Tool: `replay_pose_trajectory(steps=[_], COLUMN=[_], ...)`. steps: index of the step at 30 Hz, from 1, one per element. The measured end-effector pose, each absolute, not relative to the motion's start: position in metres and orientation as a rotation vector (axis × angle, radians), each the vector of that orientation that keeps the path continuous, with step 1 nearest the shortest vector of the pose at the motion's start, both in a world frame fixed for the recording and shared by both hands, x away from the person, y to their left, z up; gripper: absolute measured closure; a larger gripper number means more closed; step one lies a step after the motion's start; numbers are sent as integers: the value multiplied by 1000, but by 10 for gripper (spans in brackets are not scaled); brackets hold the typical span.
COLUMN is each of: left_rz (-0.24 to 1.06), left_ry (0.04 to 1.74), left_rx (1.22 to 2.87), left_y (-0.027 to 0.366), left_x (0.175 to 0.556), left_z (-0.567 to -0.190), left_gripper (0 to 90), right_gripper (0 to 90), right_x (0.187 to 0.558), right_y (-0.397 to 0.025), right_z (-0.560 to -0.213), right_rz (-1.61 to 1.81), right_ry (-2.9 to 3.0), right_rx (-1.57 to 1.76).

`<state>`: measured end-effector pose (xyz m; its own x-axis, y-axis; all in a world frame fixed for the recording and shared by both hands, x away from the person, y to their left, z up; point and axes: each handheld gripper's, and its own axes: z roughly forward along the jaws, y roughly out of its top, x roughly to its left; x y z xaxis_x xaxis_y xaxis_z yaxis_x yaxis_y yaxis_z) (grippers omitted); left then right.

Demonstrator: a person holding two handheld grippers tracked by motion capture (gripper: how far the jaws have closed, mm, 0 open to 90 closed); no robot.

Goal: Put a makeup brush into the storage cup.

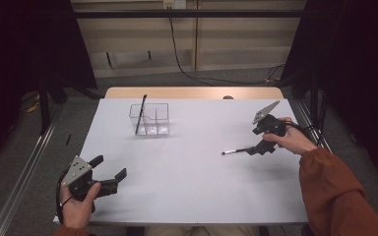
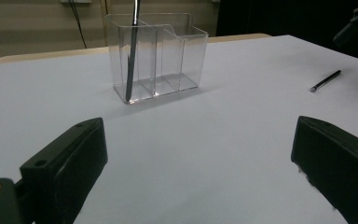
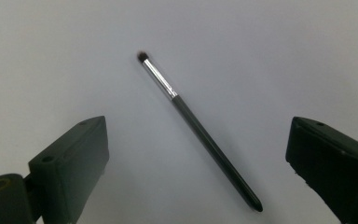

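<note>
A clear plastic organizer with divided compartments stands at the table's back left. A dark brush leans upright in its left compartment. A second makeup brush, with a black handle and silver ferrule, lies flat on the white table at the right. My right gripper hovers over it, open, its jaws on either side of the handle and apart from it. My left gripper is open and holds nothing near the front left corner, facing the organizer.
The white table has a wooden strip along its far edge. A black cable hangs down the back wall. Metal rails run along the floor on the left. A person's orange sleeve comes in at bottom right.
</note>
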<state>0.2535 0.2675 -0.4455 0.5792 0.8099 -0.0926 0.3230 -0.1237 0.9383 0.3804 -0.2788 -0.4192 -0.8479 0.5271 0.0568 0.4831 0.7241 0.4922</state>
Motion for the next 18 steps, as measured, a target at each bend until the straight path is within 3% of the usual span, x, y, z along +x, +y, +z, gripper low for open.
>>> replay_pose_trajectory(steps=[18], left_rz=[543], left_ry=[947], left_rx=[1711], left_y=[267], left_x=[254], left_z=[-446], left_gripper=[37], right_gripper=[129], right_x=[403], right_y=[-272], right_z=[-436], right_rz=[351], right_ry=[2980], right_rx=[738])
